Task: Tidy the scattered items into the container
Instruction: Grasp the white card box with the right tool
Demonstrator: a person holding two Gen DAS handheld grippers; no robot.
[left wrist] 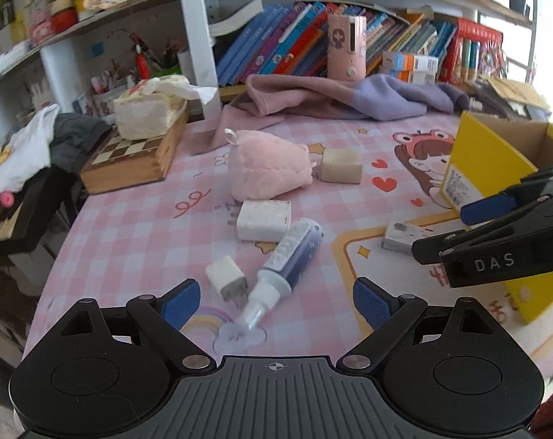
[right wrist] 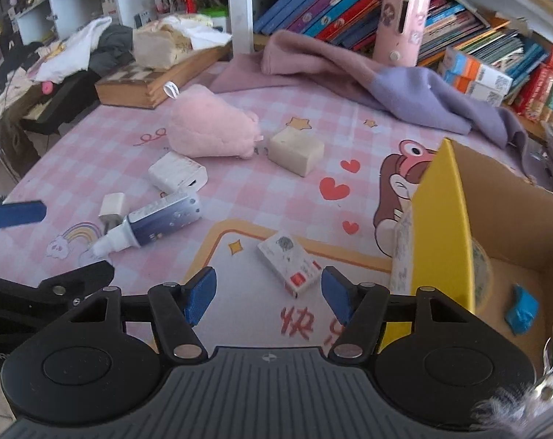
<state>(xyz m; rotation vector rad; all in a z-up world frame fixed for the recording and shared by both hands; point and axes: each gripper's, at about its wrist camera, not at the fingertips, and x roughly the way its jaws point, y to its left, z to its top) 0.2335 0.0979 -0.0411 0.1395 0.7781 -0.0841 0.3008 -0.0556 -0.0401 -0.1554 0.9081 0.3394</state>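
Left wrist view: the left claw stands wide apart with nothing between its blue pads, above a pink checked tabletop. Just ahead lies a blue and white spray bottle with a clear cap, on its side, its long axis running diagonally with the cap end towards the camera and the base away to the right. Beside its neck lies a small white plug adapter, prongs towards the camera. Beyond sit a white rectangular charger block, a pink plush toy and a cream-coloured cube. The right claw enters from the right edge and partly hides a small white printed card box and the yellow cardboard box. The inside of the yellow box is hard to see here.

Right wrist view: the right claw is partly open and empty, hovering over the small white printed card box, which lies flat, its long axis running diagonally from upper left to lower right. This view looks into the yellow cardboard box at the right, showing a crumpled blue object on its brown floor and what looks like a roll of tape against its wall, half hidden. One blue pad of the left claw pokes in at the left edge. A furry tassel at the lower right corner is blurred and cut off.
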